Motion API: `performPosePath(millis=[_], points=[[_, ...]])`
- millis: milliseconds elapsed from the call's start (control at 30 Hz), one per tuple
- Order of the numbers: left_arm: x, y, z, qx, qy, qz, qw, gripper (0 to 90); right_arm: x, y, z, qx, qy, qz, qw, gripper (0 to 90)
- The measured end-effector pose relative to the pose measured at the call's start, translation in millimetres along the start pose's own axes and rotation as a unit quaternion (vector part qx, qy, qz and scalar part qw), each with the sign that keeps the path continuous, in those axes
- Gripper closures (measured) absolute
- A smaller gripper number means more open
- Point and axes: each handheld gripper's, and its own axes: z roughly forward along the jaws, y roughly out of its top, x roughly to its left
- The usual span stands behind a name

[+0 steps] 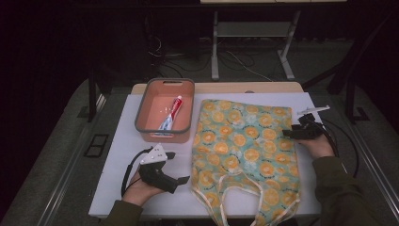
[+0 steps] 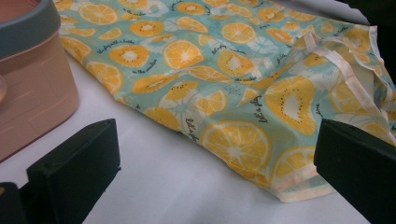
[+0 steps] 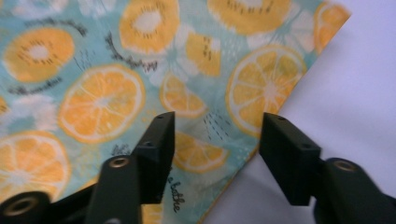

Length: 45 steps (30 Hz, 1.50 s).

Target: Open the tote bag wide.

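Note:
A teal cloth bag (image 1: pixel 244 150) printed with orange slices lies flat on the white table top (image 1: pixel 117 155), its handles toward the near edge. My right gripper (image 1: pixel 288 133) sits at the bag's right edge. In the right gripper view its jaws (image 3: pixel 217 126) stand apart over that edge of the bag (image 3: pixel 102 102), with no fold pinched between them. My left gripper (image 1: pixel 179 166) rests on the table just left of the bag, open and empty. In the left gripper view its jaws (image 2: pixel 217 140) frame the bag's (image 2: pixel 224 60) near corner.
A pink basket with a grey rim (image 1: pixel 163 82) stands at the back left with a toothpaste tube (image 1: pixel 171 113) lying inside; its wall (image 2: pixel 32 93) is close on the left in the left gripper view. Cables trail from both grippers. Dark floor and a stand lie beyond the table.

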Motion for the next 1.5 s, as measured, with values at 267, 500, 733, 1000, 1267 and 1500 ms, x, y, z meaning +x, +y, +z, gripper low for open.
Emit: performPosePath(millis=[267, 500, 733, 1000, 1267, 1500], points=[[-0.6, -0.2, 0.8, 0.003, 0.000, 0.002, 1.0000, 0.0, 3.6, 0.0, -1.9, -0.001, 0.000, -0.022, 0.9998, 89.6], [-0.6, -0.2, 0.3, 0.001, 0.000, 0.002, 1.0000, 0.0, -1.7, -11.5, -20.4, 0.012, -0.011, -0.016, 0.9997, 89.6], [-1.9, 0.5, 0.8, 0.003, 0.000, 0.004, 1.0000, 0.0, -5.6, -30.2, -42.1, 0.034, -0.020, -0.013, 0.9991, 89.6], [-2.5, 1.0, 2.2, 0.003, -0.001, 0.004, 1.0000, 0.0, -2.8, -49.9, -62.8, 0.036, -0.025, -0.013, 0.9990, 77.2], [-2.2, 0.9, 2.9, 0.005, -0.001, 0.005, 1.0000, 0.0, 26.9, -26.0, -77.4, -0.031, 0.032, -0.045, 0.9980, 46.9], [-2.2, 0.8, 3.2, 0.007, 0.000, 0.004, 1.0000, 0.0, 63.1, -4.7, -63.6, -0.043, 0.075, -0.092, 0.9920, 39.9]])
